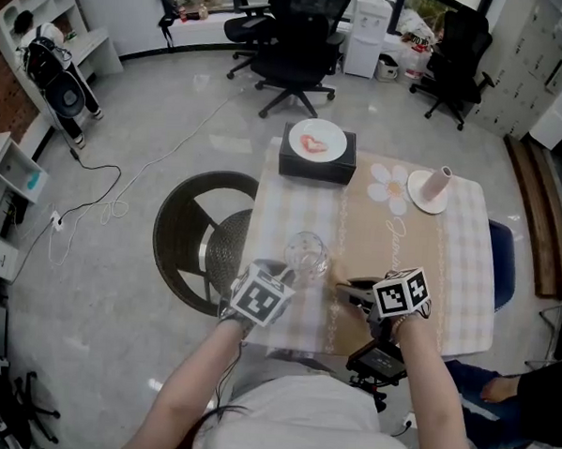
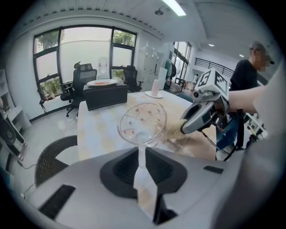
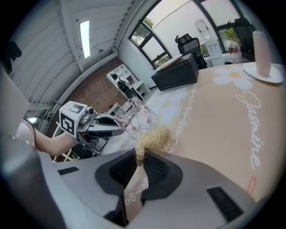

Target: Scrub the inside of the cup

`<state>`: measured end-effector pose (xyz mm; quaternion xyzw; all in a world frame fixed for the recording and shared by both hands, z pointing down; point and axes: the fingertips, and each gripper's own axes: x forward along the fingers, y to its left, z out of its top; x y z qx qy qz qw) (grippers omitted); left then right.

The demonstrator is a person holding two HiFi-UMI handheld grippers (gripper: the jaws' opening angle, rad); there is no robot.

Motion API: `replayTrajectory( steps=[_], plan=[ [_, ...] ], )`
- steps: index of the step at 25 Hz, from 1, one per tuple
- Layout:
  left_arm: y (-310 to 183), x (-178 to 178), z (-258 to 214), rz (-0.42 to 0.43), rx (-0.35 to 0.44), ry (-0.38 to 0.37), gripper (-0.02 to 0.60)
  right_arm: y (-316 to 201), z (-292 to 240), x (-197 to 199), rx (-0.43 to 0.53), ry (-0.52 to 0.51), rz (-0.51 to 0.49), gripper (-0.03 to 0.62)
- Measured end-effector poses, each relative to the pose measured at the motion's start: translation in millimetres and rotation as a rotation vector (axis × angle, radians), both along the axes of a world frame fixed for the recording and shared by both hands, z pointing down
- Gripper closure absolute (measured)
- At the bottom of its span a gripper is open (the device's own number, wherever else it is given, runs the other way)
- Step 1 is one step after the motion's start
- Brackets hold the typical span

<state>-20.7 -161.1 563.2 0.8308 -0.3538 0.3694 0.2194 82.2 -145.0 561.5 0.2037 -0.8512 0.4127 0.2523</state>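
**Thin glass cup pinched by its wall, scrubber just outside it**

The cup [image 2: 142, 123] was clear glass with a small printed pattern. I judged it light, stiff, smooth enough to slip, and ready to crack under a hard squeeze or a knock. The sensible hold was the one you had: one pad inside and one outside the wall near the rim. That left the mouth free for the scrubber.

You held the cup off the bench [image 1: 429, 264], tilted, above the near left part of the cloth. Your left claw [image 2: 141, 156] was clenched on the cup's near wall, which ran edge-on between the pads. The rest of the cup stood out past the tips.

Your right claw [image 3: 139, 159] was closed on a tuft of straw-coloured scrubber [image 3: 155, 138], which bulged out past its tips. From the right gripper view the cup sat just above and left of that tuft, very close. From the left gripper view the tuft lay at the cup's right side. I judged it was beside the cup and not inside, though I could not tell whether the fibres touched the glass.

Further off on the bench stood a black box [image 1: 314, 167] and a saucer [image 1: 423, 193], both well apart from the cup.
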Motion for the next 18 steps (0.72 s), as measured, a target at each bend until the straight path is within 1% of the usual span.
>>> replayTrajectory(
  steps=[6,12,18],
  plan=[
    [-0.3,1.3,-2.1,-0.071,-0.033,0.081,0.531,6.5,-0.5,-1.1,-0.021,-0.044,0.033,0.546],
    [2.0,0.7,-8.1,-0.177,-0.092,0.171,0.529,17.2,-0.6,-10.3,-0.047,-0.088,0.032,0.546],
    [2.9,0.5,-7.8,-0.227,-0.109,0.207,0.529,27.0,0.1,-20.7,-0.058,-0.115,0.014,0.546]
  ],
)
